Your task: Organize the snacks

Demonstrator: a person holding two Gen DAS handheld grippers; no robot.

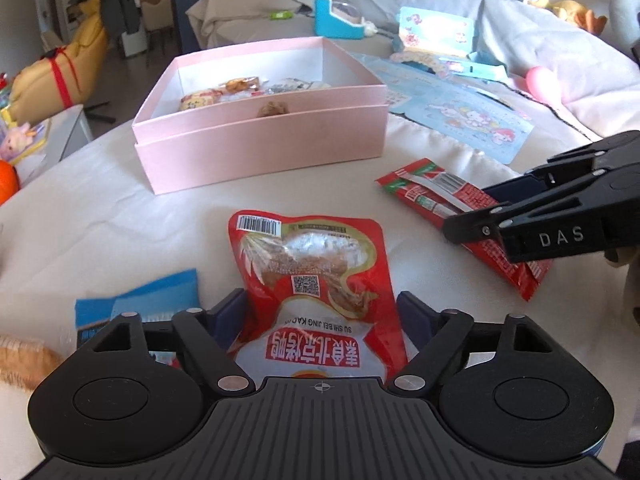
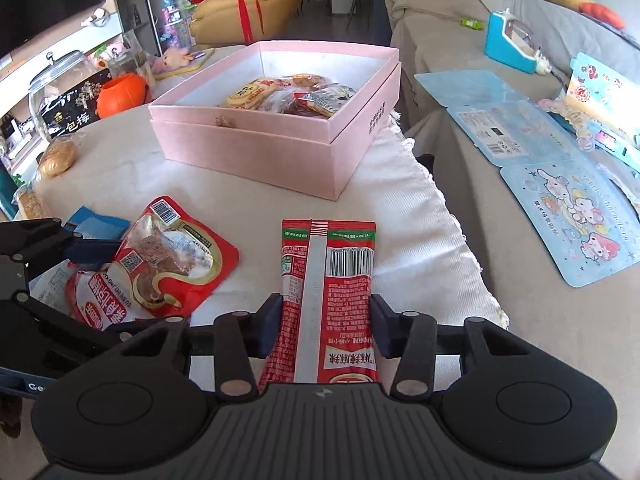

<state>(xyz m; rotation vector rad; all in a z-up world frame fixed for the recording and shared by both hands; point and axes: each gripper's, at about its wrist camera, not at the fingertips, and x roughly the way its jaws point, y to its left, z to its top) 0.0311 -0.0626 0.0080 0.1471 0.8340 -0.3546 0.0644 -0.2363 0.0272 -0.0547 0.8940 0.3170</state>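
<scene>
Cloth (image 1: pixel 120 208) bare before box (image 1: pixel 260 152) (pink)

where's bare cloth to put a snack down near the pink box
Free: the white cloth between the pink box and the red duck pouch, and the strip on the box's right, up to the cloth's edge. Crowded: the near side, where the pouch, the long red packet, the blue packet and both grippers sit. The box's front half is bare.

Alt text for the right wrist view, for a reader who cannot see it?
The right gripper pinches a long red snack packet on the white cloth. Behind it stands an open pink box holding snacks.
</scene>
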